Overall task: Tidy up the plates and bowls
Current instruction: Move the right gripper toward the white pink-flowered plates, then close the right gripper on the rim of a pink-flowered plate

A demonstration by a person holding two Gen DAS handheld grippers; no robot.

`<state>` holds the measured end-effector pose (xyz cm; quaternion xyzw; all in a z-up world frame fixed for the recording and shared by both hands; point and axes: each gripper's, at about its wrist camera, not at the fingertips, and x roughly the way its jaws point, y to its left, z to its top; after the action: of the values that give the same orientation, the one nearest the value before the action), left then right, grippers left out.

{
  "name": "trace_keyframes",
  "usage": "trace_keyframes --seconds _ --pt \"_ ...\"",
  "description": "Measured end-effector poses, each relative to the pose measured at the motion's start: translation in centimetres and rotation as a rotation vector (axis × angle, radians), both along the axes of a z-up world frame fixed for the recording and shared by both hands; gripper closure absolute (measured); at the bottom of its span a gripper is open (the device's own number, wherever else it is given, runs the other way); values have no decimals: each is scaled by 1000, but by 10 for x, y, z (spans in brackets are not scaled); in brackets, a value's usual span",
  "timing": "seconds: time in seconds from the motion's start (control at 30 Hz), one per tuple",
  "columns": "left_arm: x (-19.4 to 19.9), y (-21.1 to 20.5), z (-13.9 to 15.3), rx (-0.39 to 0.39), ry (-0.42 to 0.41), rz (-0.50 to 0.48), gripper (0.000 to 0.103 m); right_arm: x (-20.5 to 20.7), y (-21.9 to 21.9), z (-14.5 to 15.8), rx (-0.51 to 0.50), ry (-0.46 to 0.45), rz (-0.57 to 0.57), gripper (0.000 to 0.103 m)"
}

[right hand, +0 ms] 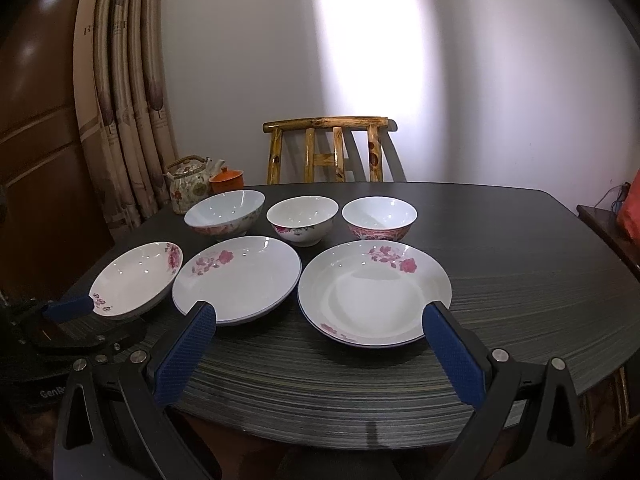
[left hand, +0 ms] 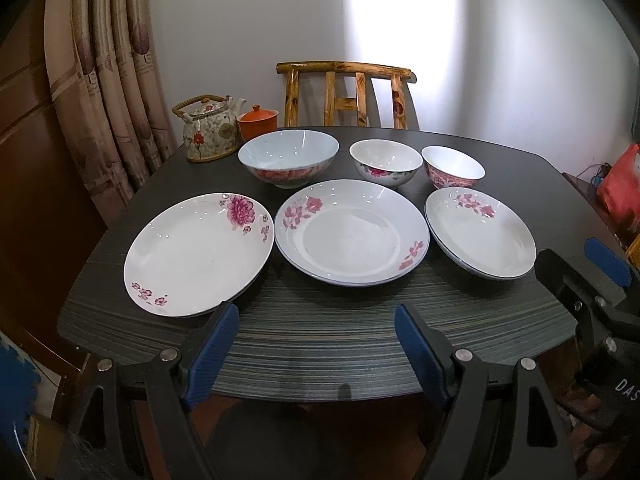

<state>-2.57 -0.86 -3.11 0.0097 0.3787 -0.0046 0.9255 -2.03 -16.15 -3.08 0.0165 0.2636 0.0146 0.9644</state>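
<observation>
Three floral plates lie in a front row on the dark table: left plate (left hand: 198, 254) (right hand: 136, 280), middle plate (left hand: 352, 232) (right hand: 238, 278), right plate (left hand: 480, 234) (right hand: 374, 294). Behind them stand three bowls: a large bowl (left hand: 288, 158) (right hand: 224, 212), a white bowl (left hand: 385, 162) (right hand: 302, 218) and a pink bowl (left hand: 453, 166) (right hand: 379, 216). My left gripper (left hand: 316, 344) is open and empty above the table's front edge. My right gripper (right hand: 320, 344) is open and empty, in front of the right plate.
A floral teapot (left hand: 209, 130) and an orange lidded cup (left hand: 257, 122) stand at the table's back left. A wooden chair (left hand: 346, 94) is behind the table (left hand: 320, 336). Curtains (left hand: 108, 92) hang on the left. A red bag (left hand: 622, 188) is at the right.
</observation>
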Motion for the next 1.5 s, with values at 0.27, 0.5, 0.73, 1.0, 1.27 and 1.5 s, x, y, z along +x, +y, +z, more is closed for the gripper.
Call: trace_keyframes --seconds 0.27,0.5,0.73,1.0,1.27,1.5 --pt "5 17 9 -6 3 28 21 5 14 9 0 30 72 0" --pt "17 38 17 -6 12 68 21 17 33 23 -9 55 124 0" --pt "33 62 23 -2 21 122 21 41 56 41 -9 70 183 0" --pt "49 101 22 -22 71 214 21 75 87 50 5 117 292 0" --pt "63 154 11 -42 120 357 21 125 135 54 -15 183 438 0" --pt "68 208 -18 -170 219 480 21 182 173 25 -79 310 589 7"
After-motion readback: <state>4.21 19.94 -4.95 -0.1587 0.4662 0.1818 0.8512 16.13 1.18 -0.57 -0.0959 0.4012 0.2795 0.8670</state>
